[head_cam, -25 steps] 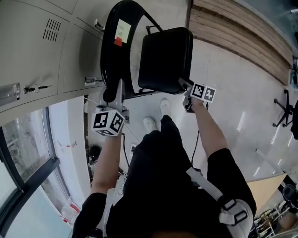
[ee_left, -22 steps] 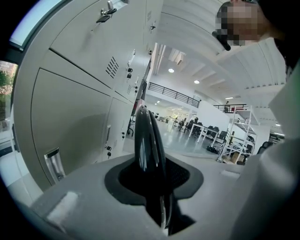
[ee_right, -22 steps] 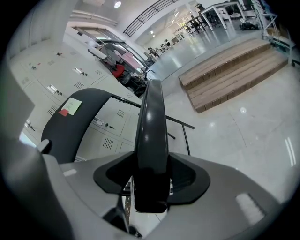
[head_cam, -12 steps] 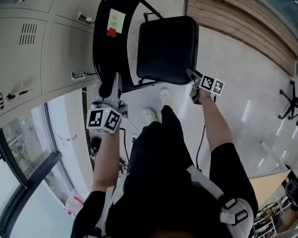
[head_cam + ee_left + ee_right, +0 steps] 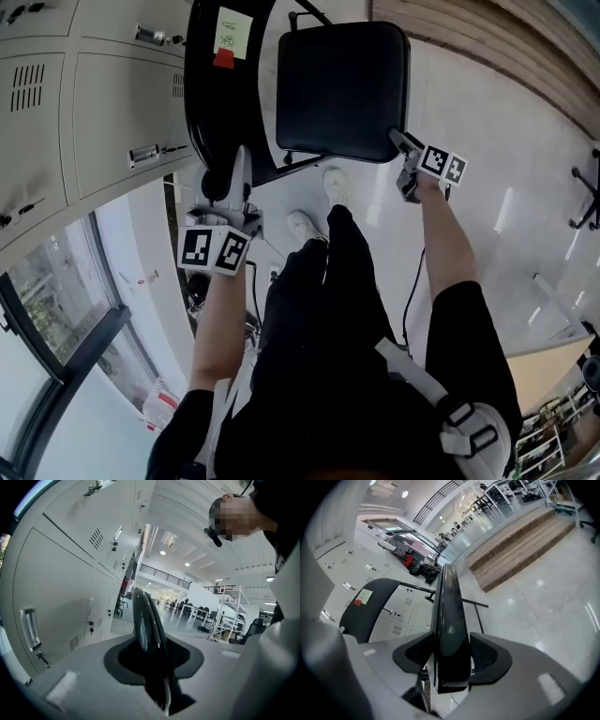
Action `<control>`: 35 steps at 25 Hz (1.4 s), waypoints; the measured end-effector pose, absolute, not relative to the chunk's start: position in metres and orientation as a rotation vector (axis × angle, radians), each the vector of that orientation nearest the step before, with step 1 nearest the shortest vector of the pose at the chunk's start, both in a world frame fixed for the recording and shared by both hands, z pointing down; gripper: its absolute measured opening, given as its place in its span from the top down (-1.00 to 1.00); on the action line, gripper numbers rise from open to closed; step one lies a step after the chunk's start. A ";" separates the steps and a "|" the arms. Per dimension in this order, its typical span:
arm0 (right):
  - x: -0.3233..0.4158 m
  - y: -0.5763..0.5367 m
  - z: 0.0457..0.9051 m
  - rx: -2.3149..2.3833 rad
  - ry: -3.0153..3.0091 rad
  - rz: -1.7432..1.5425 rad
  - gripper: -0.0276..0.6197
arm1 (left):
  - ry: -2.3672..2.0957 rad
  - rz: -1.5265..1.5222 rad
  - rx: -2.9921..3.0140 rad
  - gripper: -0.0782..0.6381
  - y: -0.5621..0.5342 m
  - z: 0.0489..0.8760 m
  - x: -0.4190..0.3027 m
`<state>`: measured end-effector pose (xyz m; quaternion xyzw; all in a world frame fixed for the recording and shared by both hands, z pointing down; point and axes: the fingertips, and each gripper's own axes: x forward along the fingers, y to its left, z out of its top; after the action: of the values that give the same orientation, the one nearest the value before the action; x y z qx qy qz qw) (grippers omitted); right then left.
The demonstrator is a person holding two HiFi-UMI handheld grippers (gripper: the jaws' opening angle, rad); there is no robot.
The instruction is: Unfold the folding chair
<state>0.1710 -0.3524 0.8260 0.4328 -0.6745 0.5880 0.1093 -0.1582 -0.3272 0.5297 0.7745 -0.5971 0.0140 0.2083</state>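
chair: black folding chair point(image 5: 342, 89) just beside grey metal lockers point(image 5: 94, 103), black padded seat point(image 5: 449, 634) on the side away from them | left gripper point(image 5: 239, 167): clamped on glossy curved black backrest point(image 5: 145, 625), locker side | right gripper point(image 5: 401, 142): jaws just eased wider, pads on the seat's edge

Glossy folding chair point(image 5: 342, 89), metal lockers point(image 5: 84, 103), polished floor point(image 5: 487, 187), wooden steps point(image 5: 487, 47).

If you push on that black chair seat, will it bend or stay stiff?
The seat probably stays stiff: its edge looks thick and its shape flat and square. It likely swings as one piece, since it stands away from the backrest. On thin frame tubes and a shiny floor, it all might slide or tip.
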 end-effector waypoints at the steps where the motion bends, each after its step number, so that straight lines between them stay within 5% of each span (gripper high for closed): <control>1: 0.175 -0.351 0.830 1.280 -1.978 1.734 0.16 | -1.654 0.045 2.161 0.47 -0.327 0.531 -0.157; 12: 0.229 -0.343 0.865 1.506 -1.917 1.734 0.19 | -1.553 0.037 2.188 0.43 -0.326 0.560 -0.151; 14: 0.254 -0.350 0.862 1.663 -1.907 1.737 0.90 | -1.536 0.092 2.155 0.44 -0.327 0.580 -0.148; 35: 0.234 -0.313 0.934 1.546 -1.737 1.575 0.90 | -1.513 -0.044 2.042 0.53 -0.328 0.621 -0.175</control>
<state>0.2335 -0.3126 0.9337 0.5429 -0.6099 0.5531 0.1655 -0.1753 -0.3285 0.6211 0.7674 -0.5688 -0.0167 0.2954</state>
